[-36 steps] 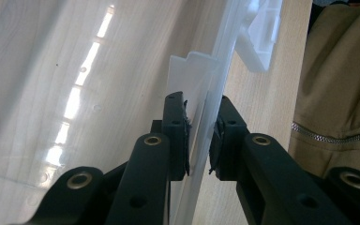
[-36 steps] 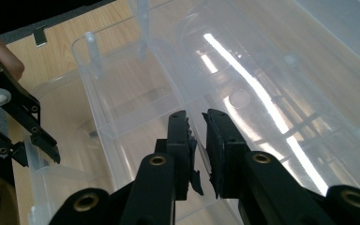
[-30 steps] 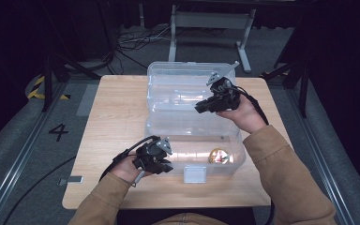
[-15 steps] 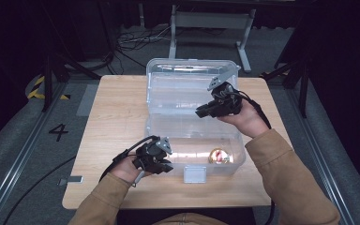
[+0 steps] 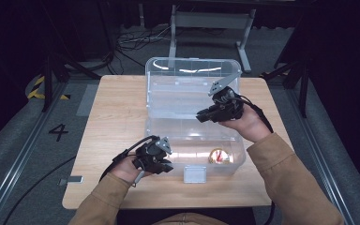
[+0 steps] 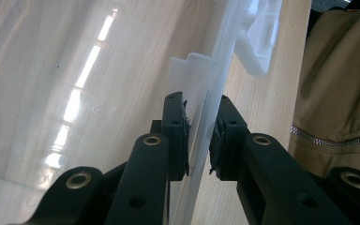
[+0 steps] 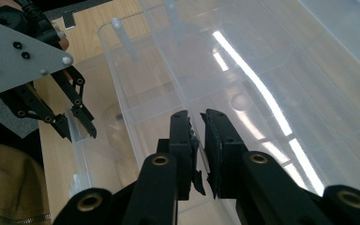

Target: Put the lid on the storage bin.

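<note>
A clear plastic box [image 5: 187, 140] stands on the wooden table with its lid [image 5: 187, 89] swung open toward the far side. My left gripper [image 5: 167, 167] [image 6: 201, 136] is shut on the box's thin front-left wall [image 6: 198, 108], one pad on each side. My right gripper [image 5: 202, 116] [image 7: 200, 126] hovers at the right of the line where lid meets box. Its jaws are almost together, and the lid's rim [image 7: 168, 56] runs in between them. A small round red-and-gold object [image 5: 219, 156] lies inside the box at the front right.
A white latch [image 5: 194, 174] hangs on the box's front wall. The wooden table [image 5: 112, 117] has bare room left of the box. My left gripper [image 7: 77, 126] also appears on the far wall in the right gripper view. Cables and a metal stand lie on the floor beyond.
My right hand has sunk a little toward the hinge line and the lid's far edge has tipped slightly farther back. The left hand has kept still on the wall.
</note>
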Tool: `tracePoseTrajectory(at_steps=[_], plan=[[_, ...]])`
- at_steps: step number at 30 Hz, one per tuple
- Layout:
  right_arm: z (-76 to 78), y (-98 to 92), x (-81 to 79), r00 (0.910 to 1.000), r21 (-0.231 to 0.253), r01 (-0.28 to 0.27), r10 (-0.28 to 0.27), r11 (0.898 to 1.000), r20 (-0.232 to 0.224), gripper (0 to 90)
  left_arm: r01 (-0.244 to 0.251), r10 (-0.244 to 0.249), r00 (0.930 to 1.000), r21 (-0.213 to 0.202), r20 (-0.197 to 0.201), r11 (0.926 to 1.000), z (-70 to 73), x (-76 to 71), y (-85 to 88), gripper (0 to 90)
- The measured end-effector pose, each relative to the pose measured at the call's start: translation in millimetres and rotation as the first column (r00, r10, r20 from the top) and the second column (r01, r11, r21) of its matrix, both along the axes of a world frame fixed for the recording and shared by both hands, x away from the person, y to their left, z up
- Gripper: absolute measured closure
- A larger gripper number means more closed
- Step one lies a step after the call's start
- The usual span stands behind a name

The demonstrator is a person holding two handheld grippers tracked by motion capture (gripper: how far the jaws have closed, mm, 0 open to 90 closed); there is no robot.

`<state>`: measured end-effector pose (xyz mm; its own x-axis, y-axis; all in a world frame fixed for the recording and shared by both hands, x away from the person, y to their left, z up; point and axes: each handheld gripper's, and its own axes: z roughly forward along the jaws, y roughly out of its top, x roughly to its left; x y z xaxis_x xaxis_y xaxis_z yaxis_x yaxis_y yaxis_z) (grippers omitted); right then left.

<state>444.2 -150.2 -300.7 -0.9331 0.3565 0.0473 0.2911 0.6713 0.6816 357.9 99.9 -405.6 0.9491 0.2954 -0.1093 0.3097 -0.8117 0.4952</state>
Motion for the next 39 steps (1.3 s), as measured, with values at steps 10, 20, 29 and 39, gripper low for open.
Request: tracePoseTrajectory(at_steps=[10, 20, 29, 39], plan=[[-1.5, -0.4, -10.7, 0.9998, -0.011, -0.018, 0.018, 1.0, 0.004, 81.9, 0.0, 0.0, 1.0, -0.004, -0.003, 1.0, 0.0, 0.1, 0.5, 78.4], [-4.2, 1.6, -24.0, 0.999, -0.039, -0.043, 0.043, 0.998, 0.012, 82.3, -0.003, 0.003, 1.0, -0.004, -0.004, 1.0, 0.1, 0.2, 0.8, 78.3], [-10.5, 3.1, -36.3, 0.9967, -0.059, -0.081, 0.081, 0.995, 0.003, 82.9, 0.001, -0.001, 1.0, -0.006, -0.002, 1.0, 0.1, 0.6, 0.9, 78.3], [-15.1, 5.0, -46.3, 0.995, -0.092, -0.097, 0.099, 0.991, 0.015, 83.1, 0.002, -0.002, 1.0, -0.009, 0.001, 1.0, 0.0, 0.7, 0.9, 78.3]])
